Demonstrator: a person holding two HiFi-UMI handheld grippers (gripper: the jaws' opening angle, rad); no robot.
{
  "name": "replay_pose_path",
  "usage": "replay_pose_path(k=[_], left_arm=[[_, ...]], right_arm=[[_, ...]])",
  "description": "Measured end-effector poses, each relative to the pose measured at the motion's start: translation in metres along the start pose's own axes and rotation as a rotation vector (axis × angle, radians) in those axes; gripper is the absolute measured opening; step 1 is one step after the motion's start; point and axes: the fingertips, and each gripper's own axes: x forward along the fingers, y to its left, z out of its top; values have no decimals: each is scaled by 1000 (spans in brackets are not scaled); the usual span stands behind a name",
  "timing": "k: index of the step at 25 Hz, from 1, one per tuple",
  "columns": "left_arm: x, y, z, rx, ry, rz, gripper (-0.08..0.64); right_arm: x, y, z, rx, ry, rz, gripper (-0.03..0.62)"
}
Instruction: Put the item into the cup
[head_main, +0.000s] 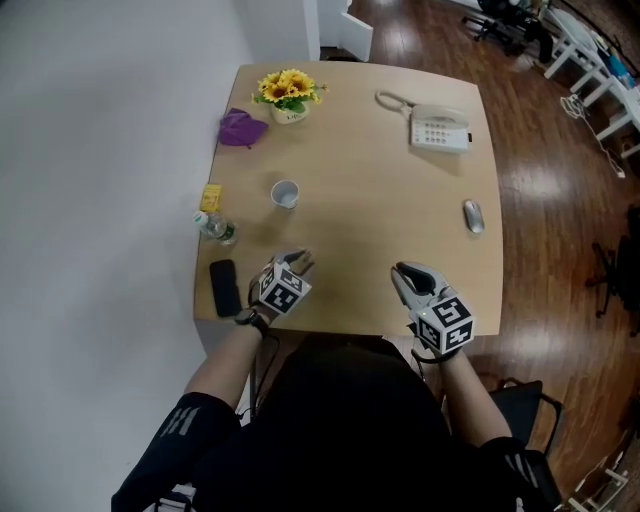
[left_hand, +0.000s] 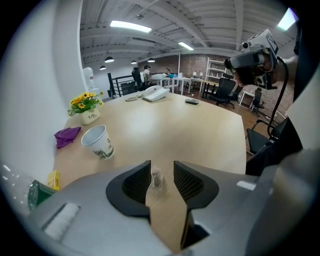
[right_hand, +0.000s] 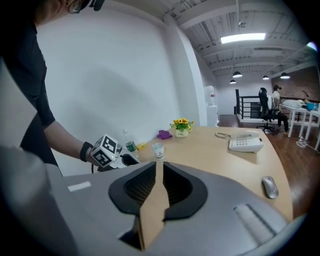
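A white paper cup (head_main: 285, 193) stands upright on the tan table (head_main: 370, 210), left of centre; the left gripper view has the cup (left_hand: 98, 142) ahead and to the left. My left gripper (head_main: 298, 262) rests near the front edge, pointing toward the cup. Its jaws stand apart, and a small clear item (left_hand: 156, 179) lies between them on the table, close to the left jaw, with neither pad pressing on it. My right gripper (head_main: 402, 270) sits to the right at the front edge, its jaws together with nothing between them (right_hand: 158, 167).
At the back are a pot of yellow flowers (head_main: 288, 95), a purple cloth (head_main: 241, 128) and a desk telephone (head_main: 438, 128). A mouse (head_main: 473, 215) lies at the right. Along the left edge are a yellow packet (head_main: 211, 197), a bottle (head_main: 215, 228) and a black phone (head_main: 224, 287).
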Motion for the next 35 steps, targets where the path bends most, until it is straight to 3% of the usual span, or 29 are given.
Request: replay_pose_path(k=[9, 16, 21, 27, 35], left_arm=[[51, 6, -23, 109, 126, 44, 108], [54, 7, -20, 90, 116, 80, -3], [38, 14, -11, 71, 65, 122, -5], [-8, 63, 29, 32, -72, 231, -6], [-27, 153, 67, 59, -85, 336, -5]], right_arm=[[13, -3, -39, -4, 120, 34, 57], [9, -2, -56, 35, 145, 45, 57], [6, -1, -51, 49, 129, 48, 58], [4, -1, -28, 40, 78, 37, 57], [8, 4, -5, 41, 29, 43, 57]])
